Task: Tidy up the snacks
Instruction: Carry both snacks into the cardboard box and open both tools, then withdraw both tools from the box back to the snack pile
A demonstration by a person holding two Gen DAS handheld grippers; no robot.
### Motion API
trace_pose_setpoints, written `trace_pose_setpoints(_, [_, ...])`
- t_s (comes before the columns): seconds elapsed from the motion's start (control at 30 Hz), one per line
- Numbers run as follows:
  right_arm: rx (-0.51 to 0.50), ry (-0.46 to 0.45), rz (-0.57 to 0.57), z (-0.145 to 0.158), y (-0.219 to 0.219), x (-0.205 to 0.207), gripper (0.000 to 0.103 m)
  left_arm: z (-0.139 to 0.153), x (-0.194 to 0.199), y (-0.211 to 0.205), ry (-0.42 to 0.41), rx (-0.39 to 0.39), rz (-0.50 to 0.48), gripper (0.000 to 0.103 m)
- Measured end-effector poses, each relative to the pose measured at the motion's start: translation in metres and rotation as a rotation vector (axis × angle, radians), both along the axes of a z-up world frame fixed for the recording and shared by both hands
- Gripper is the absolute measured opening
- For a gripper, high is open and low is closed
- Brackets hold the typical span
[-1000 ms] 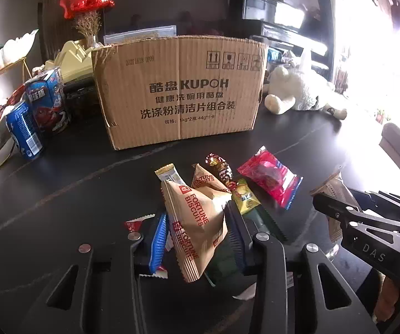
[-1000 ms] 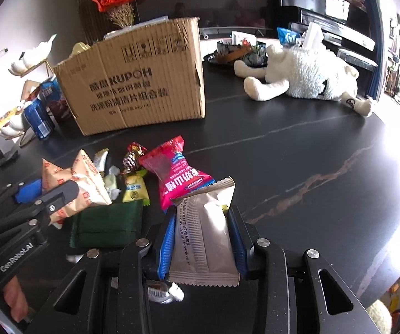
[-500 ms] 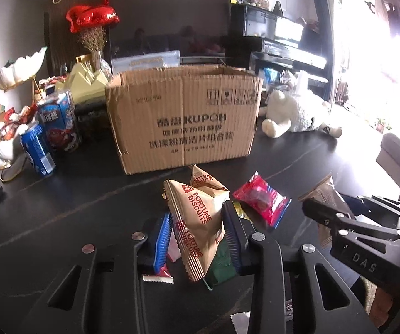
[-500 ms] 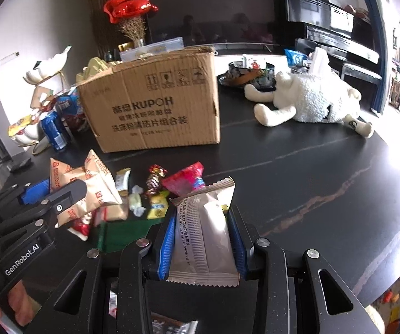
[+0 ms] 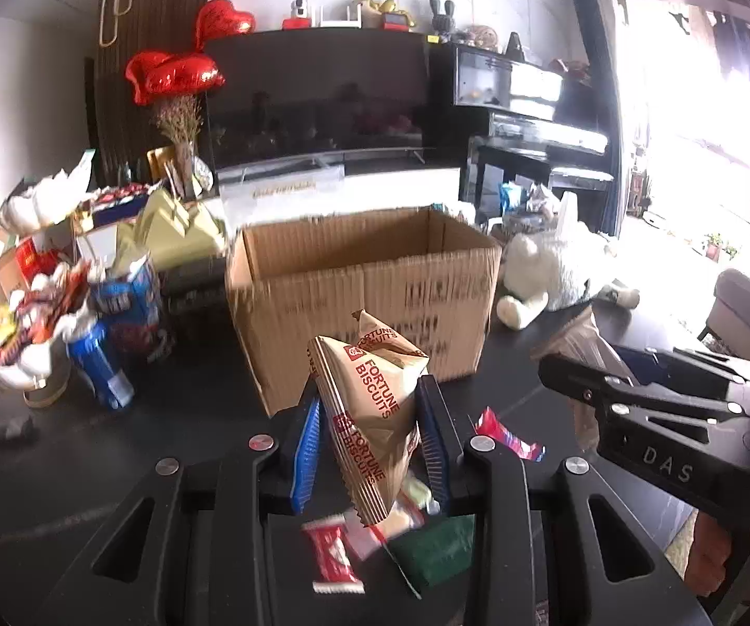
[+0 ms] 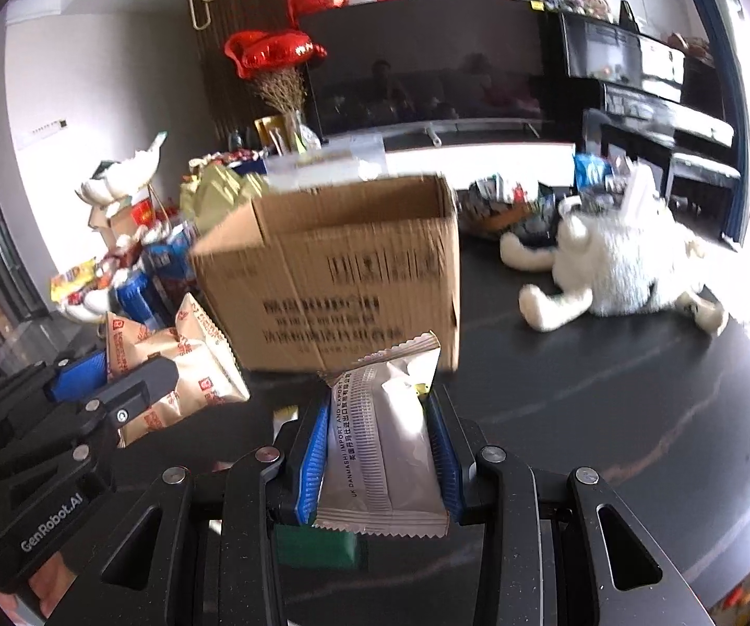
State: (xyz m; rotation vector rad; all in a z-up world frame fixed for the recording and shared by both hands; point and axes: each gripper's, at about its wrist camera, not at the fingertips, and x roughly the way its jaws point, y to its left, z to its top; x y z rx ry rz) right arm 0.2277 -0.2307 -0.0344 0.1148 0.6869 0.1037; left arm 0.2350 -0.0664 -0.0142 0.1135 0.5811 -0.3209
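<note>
Brown cardboard box stands open on the dark surface, with a white plush toy to its right. Left gripper is closed on a tan Fortune Biscuits packet, which stands almost upright between the 2 blue pads, raised above the surface in front of the box. Right gripper is closed on a silver-grey snack packet, also held up before the box front. Below the left gripper, loose snacks lie on the surface: a small red wrapper, a dark green packet and a pink-red packet. Blue cans stand at the left of the box.
</note>
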Motion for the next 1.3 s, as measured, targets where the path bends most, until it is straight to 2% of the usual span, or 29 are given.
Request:
trace_pose_setpoints(0.17, [-0.005, -0.034, 0.026, 0.024, 0.005, 0.026, 0.037, 0.024, 0.023, -0.002, -0.036, 0.019, 0.0, 0.034])
trace_pose_setpoints(0.4, [-0.034, -0.034, 0.051, 0.039, 0.011, 0.069, 0.037, 0.047, 0.056, -0.004, -0.07, 0.039, 0.003, 0.034])
trace_pose_setpoints(0.7, [-0.042, -0.044, 0.086, 0.06, 0.02, 0.123, 0.037, 0.054, 0.112, 0.001, -0.014, 0.014, 0.004, 0.034])
trace_pose_setpoints(0.97, [-0.064, -0.022, 0.106, 0.057, 0.027, 0.163, 0.037, 0.044, 0.152, 0.002, 0.035, 0.024, 0.008, 0.035])
trace_pose_setpoints(1.07, [-0.064, -0.007, 0.111, 0.052, 0.028, 0.175, 0.037, 0.043, 0.161, 0.002, 0.035, 0.032, 0.02, 0.044])
trace_pose_setpoints(1.13, [-0.071, -0.002, 0.116, 0.049, 0.028, 0.18, 0.038, 0.044, 0.165, 0.002, 0.028, 0.04, 0.029, 0.054])
trace_pose_setpoints(1.17, [-0.081, 0.0, 0.115, 0.048, 0.029, 0.182, 0.043, 0.044, 0.165, 0.002, 0.027, 0.048, 0.033, 0.055])
trace_pose_setpoints(1.2, [-0.089, -0.003, 0.113, 0.048, 0.03, 0.183, 0.055, 0.043, 0.166, 0.003, 0.027, 0.053, 0.037, 0.056])
trace_pose_setpoints(1.23, [-0.095, -0.008, 0.102, 0.047, 0.029, 0.183, 0.061, 0.043, 0.165, 0.005, 0.025, 0.055, 0.043, 0.058])
trace_pose_setpoints(1.3, [-0.105, -0.017, 0.091, 0.048, 0.029, 0.181, 0.065, 0.044, 0.161, 0.008, 0.023, 0.054, 0.058, 0.063])
